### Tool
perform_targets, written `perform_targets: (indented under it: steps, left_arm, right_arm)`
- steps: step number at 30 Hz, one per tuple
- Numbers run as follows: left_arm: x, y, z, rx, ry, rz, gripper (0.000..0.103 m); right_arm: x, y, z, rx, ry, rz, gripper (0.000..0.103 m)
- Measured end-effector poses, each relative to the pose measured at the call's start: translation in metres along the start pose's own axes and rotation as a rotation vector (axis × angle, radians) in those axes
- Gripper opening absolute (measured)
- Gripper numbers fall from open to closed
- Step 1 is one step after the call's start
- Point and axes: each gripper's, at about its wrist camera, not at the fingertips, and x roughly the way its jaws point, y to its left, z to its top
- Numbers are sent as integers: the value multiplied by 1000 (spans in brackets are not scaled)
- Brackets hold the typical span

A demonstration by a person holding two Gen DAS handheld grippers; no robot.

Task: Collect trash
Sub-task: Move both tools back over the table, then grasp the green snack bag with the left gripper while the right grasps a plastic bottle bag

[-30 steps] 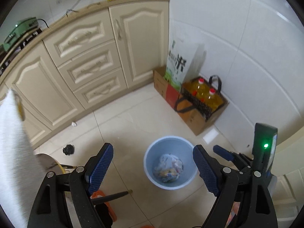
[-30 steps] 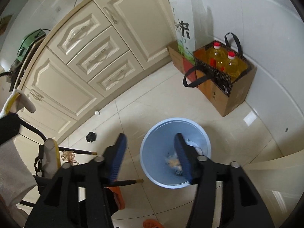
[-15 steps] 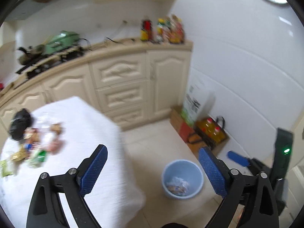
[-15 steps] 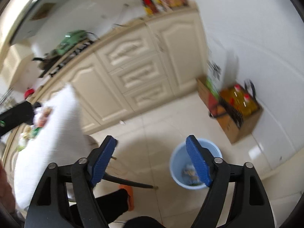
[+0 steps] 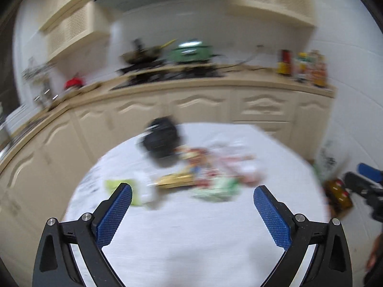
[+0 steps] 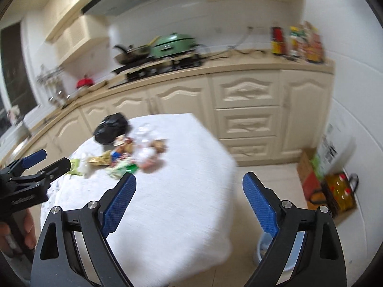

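I'm bringing both empty claws, left claw (image 5: 192, 199) and right claw (image 6: 189, 191), jaws opening wide, toward the trash pile (image 6: 126, 154) mid-frame on the table (image 6: 182, 205), needing one wrapper picked next.

A cream wooden kitchen counter (image 6: 239, 67) runs along the white tiled wall. On it, a green lidded electric pot (image 6: 173, 44) sits beside a dark frying pan (image 6: 131, 52); colourful condiment bottles (image 6: 296, 41) stand at the counter's right end.
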Motion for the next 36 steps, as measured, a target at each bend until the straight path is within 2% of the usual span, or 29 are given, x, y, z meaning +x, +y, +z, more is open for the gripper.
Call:
perform_targets:
  steps: [4, 8, 11, 14, 17, 18, 20, 22, 29, 33, 35, 36]
  left_arm:
    - [30, 66, -16, -100, 68, 83, 99]
    - [60, 103, -25, -145, 133, 136, 96]
    - [87, 115, -30, -174, 194, 133, 88]
    - [106, 119, -36, -176, 237, 114, 87]
    - [126, 133, -28, -170, 260, 107, 84]
    - [140, 131, -13, -168, 267, 103, 72]
    - [154, 132, -11, -179, 311, 74, 43]
    - [162, 135, 2, -196, 294, 64, 40]
    - [121, 167, -7, -235, 210, 146, 40]
    - [113, 180, -12, -259, 214, 169, 40]
    - [105, 178, -18, -262, 213, 185, 40]
    - [99, 177, -18, -262, 214, 184, 40]
  right_arm:
    - [35, 41, 3, -62, 37, 46, 92]
    - [75, 81, 10, -123, 73, 93, 92]
    - [104, 112, 13, -176, 96, 110, 92]
    - [129, 135, 18, -216, 113, 122, 92]
    - [149, 157, 23, -250, 126, 134, 92]
    - [156, 164, 24, -261, 129, 139, 92]
    - [170, 176, 26, -272, 146, 148, 92]
    - [179, 187, 25, -284, 154, 164, 92]
    - [212, 240, 17, -386, 217, 215, 91]
    - [232, 261, 6, -449, 282, 217, 66]
    - [242, 265, -2, -466, 327, 228, 57]
    - [244, 264, -5, -461, 344, 244, 48]
